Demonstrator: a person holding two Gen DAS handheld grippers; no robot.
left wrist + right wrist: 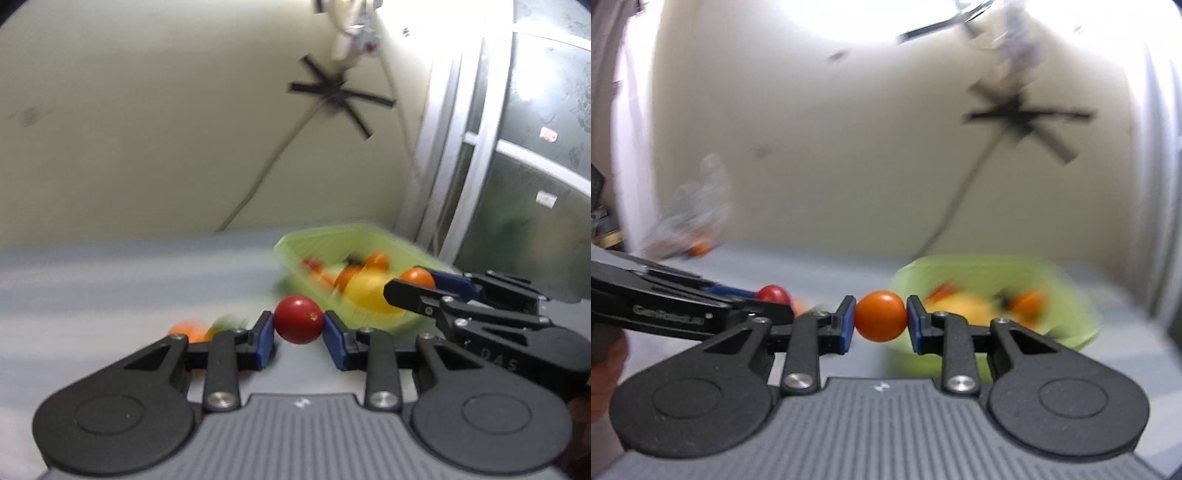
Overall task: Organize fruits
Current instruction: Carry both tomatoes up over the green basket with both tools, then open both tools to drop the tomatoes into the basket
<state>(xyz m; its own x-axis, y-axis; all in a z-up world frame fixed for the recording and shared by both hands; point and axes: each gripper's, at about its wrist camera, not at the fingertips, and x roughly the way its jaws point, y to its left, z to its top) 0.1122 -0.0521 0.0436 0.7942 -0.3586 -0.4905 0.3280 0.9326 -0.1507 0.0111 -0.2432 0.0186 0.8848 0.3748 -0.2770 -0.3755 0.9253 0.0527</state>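
Left gripper (pixel 299 325): closed on a red tomato (pixel 299 319), blue pads touching it at 3 and 9 o'clock; held clear of the table (pixel 110 280).
Right gripper (pixel 881 321): closed on an orange tomato (pixel 881 316), one pad on each side of it; the fruit sits just at the near rim of the green bowl (pixel 1071 291) in the right wrist view.
Green bowl: at 1 o'clock from the left gripper, on the grey table; holds a yellow fruit (pixel 369 291) and several orange and red pieces (blurred, so they cannot be counted or named).
Loose fruit: an orange piece (pixel 188 330) on the table at 9 o'clock from the red tomato, beside a green smear too blurred to name.
Grippers together: side by side, the right one at 3 o'clock of the left, its tips over the bowl.
Far left: a clear bag (pixel 690 218), blurred, on the table at 10 o'clock in the right wrist view.
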